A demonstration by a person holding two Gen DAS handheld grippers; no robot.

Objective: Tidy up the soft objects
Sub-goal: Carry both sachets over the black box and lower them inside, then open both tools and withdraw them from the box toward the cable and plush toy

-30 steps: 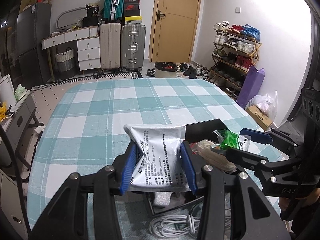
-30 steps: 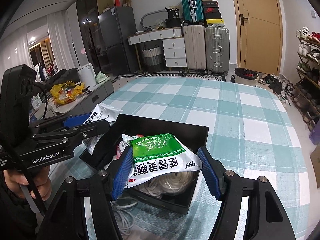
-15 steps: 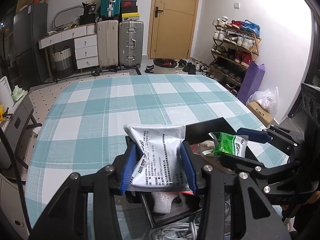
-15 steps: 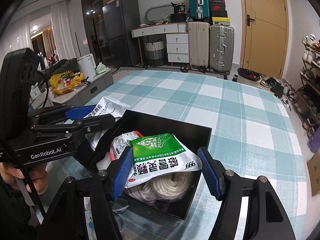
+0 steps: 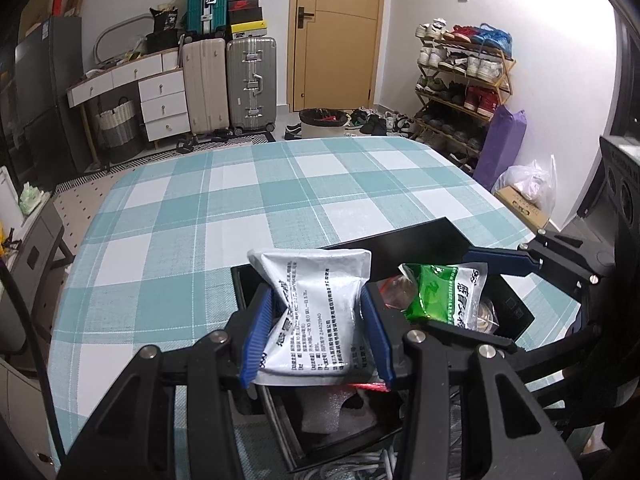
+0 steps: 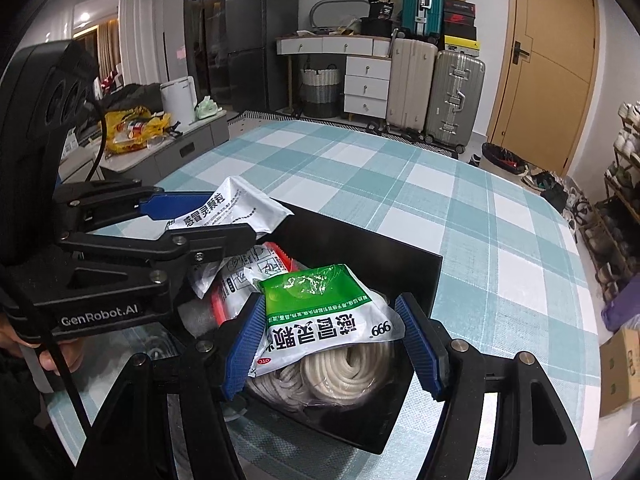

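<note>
1. The left gripper [image 5: 316, 334], low in the middle of its own view, has its blue fingers [image 5: 256, 340] pressed on both sides of a silver-white sachet [image 5: 316, 312], held above the black box [image 5: 424, 248].
2. The right gripper [image 6: 334, 344] clamps a green-and-white sachet [image 6: 320, 312], bottom centre of its view, over a white rope coil [image 6: 344, 372] inside the box.
3. The box sits on the teal-checked table [image 5: 240, 200].

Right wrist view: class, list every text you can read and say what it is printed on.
"GenRobot.AI": side of the left hand-held gripper.
"999": green-and-white sachet in the right hand-held gripper.
"感冒灵颗粒": white sachet in the left one.
Fine print on both sachets: too small to read.
</note>
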